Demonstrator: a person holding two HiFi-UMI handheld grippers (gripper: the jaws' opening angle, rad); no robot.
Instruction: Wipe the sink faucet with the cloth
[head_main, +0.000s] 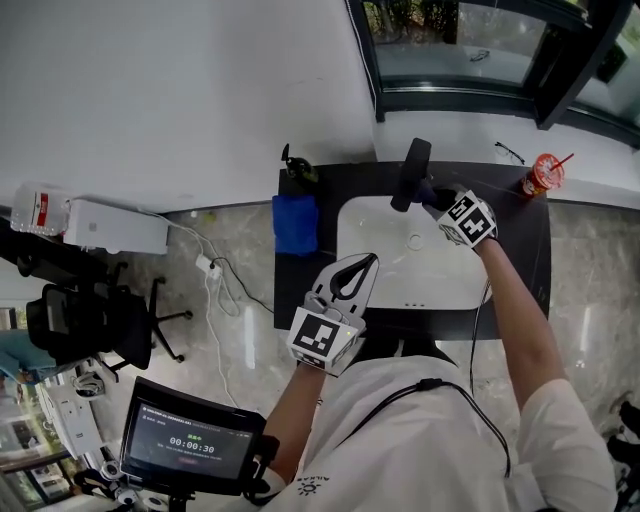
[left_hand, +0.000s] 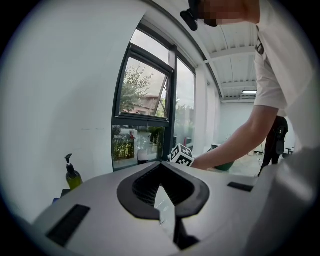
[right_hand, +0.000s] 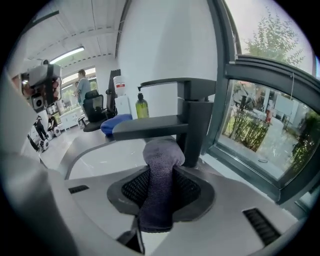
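Faucet (right_hand: 192, 117) stands at the back rim of the sink (head_main: 400, 275). The cloth (right_hand: 161, 175) is clamped in the right gripper (head_main: 440, 200), its bunched end against the faucet column under the spout – wiping appears under way. Next move calls for strokes along spout and column, keeping contact. The left gripper (head_main: 352, 278) hangs over the near rim, jaws together – empty.

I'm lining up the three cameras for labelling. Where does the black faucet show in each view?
Head view: faucet at upper centre, on the sink's far rim, right gripper beside it.
Left gripper view: not in it.
Right gripper view: faucet at centre, just behind the grey cloth held in the jaws.
Shared landmark: the soap bottle, seen in all three views.
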